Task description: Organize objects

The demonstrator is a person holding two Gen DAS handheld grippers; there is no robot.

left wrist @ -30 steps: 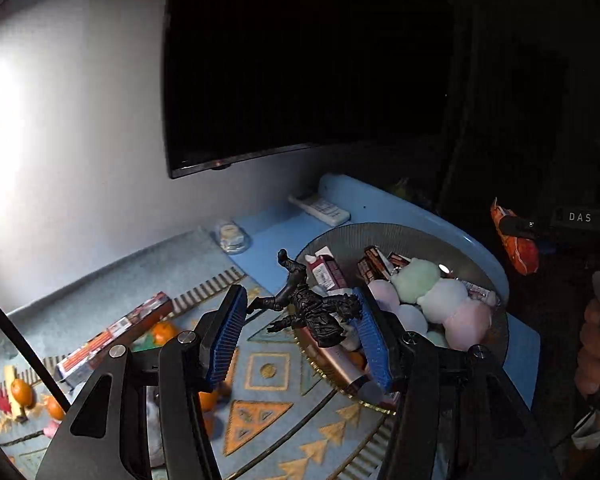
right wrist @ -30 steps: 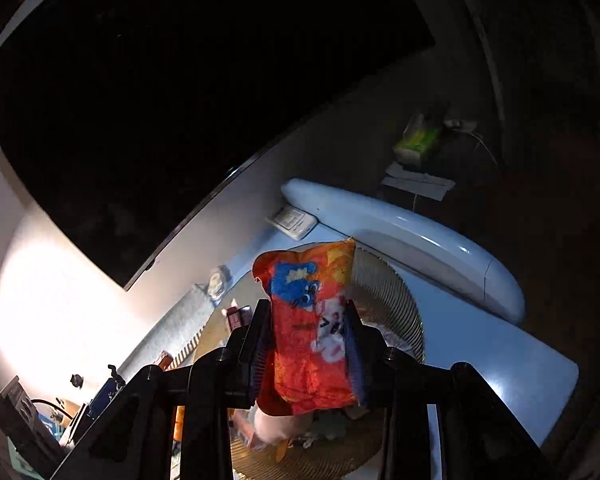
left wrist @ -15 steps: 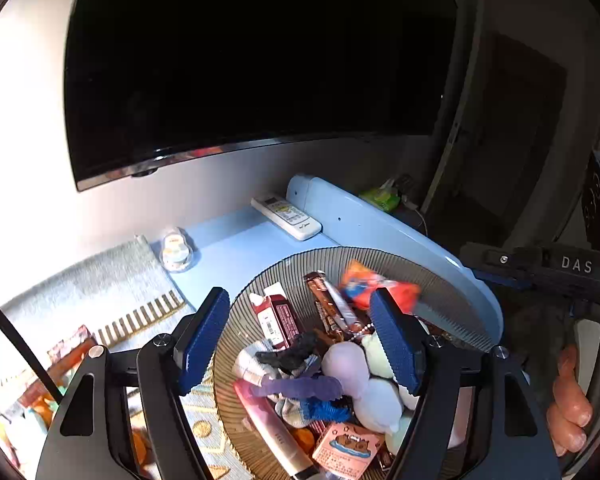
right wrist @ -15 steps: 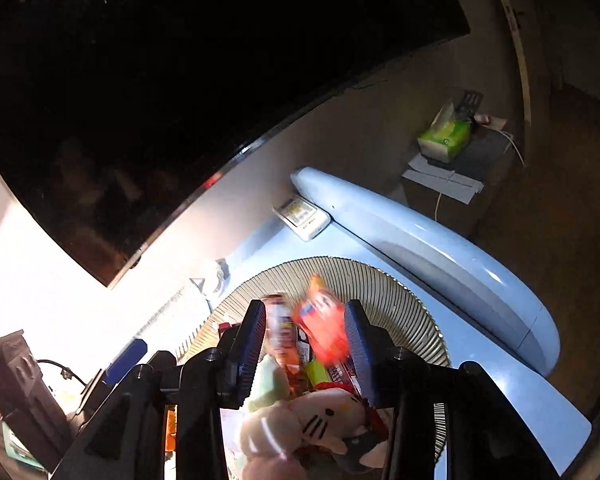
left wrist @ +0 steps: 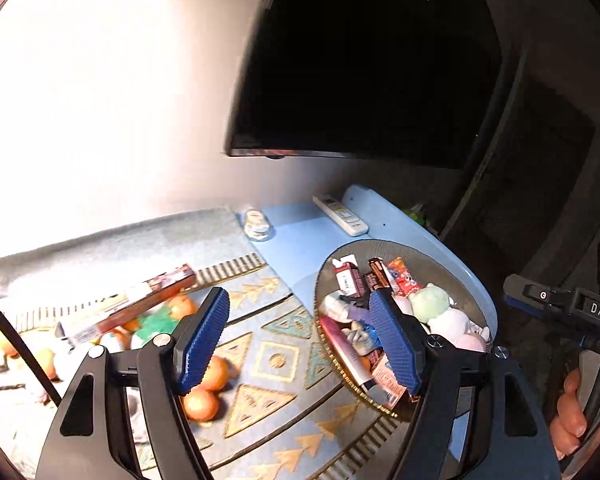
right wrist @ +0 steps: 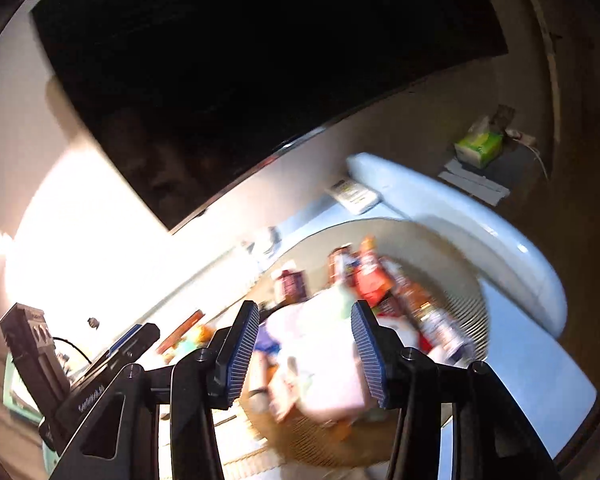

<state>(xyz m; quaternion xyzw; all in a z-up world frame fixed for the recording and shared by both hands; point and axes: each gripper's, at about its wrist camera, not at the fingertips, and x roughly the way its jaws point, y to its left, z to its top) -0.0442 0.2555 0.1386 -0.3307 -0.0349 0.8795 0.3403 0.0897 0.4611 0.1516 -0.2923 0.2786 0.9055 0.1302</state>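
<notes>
Ribbed grey plate sat on the blue tabletop, right of the patterned mat, piled w/ snack packs and plush toys. Orange snack bag, which the R gripper carried 1 s ago, lay in the plate among the bars; black figure the L gripper held then was also gone from its fingers, and can't be picked out for sure in the pile.

L gripper was wide open, nothing between its blue pads, and had swung left vs 0.5 s ago: now over the mat w/ its right finger overlapping the plate's near-left rim. R gripper was also open and empty, hanging over the blurred plate; view smeared by motion.

Edges/room: plate's far rim ran close to the raised blue table lip. Remote and small jar were at the back by the wall, apart from the plate. Bare blue strip lay between jar and plate. Left on the mat: oranges, long box, crowded together. TV hung above.
</notes>
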